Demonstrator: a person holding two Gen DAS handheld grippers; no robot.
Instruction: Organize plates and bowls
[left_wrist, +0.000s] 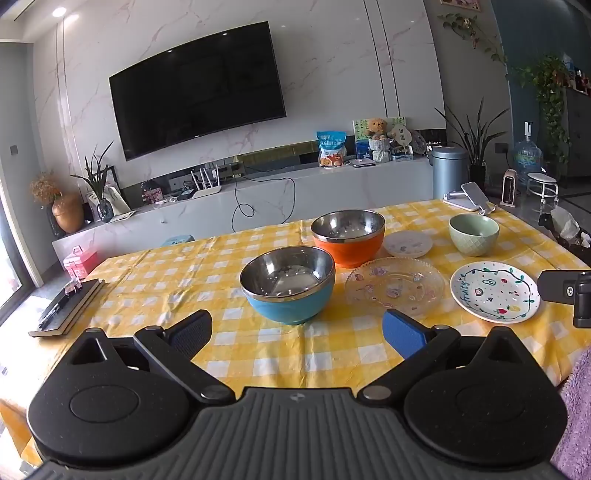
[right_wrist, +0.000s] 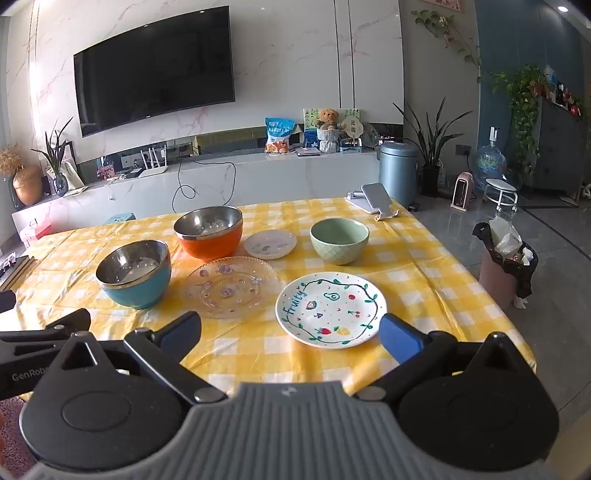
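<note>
Both tools are hanging back at the near edge, nothing lifted yet; the left gripper is gaping wide and empty before the blue bowl, the right gripper likewise spread by the fruit plate; orange bowl, glass plate, small saucer and green bowl are sitting scattered, unstacked, on the yellow checked tablecloth; a living room with a wall television is stretching behind.

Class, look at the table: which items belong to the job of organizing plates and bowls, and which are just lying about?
Part of the job:
blue bowl
orange bowl
green bowl
clear glass plate
small white plate
fruit-pattern plate

Just lying about:
phone on stand
book
checked tablecloth
</note>
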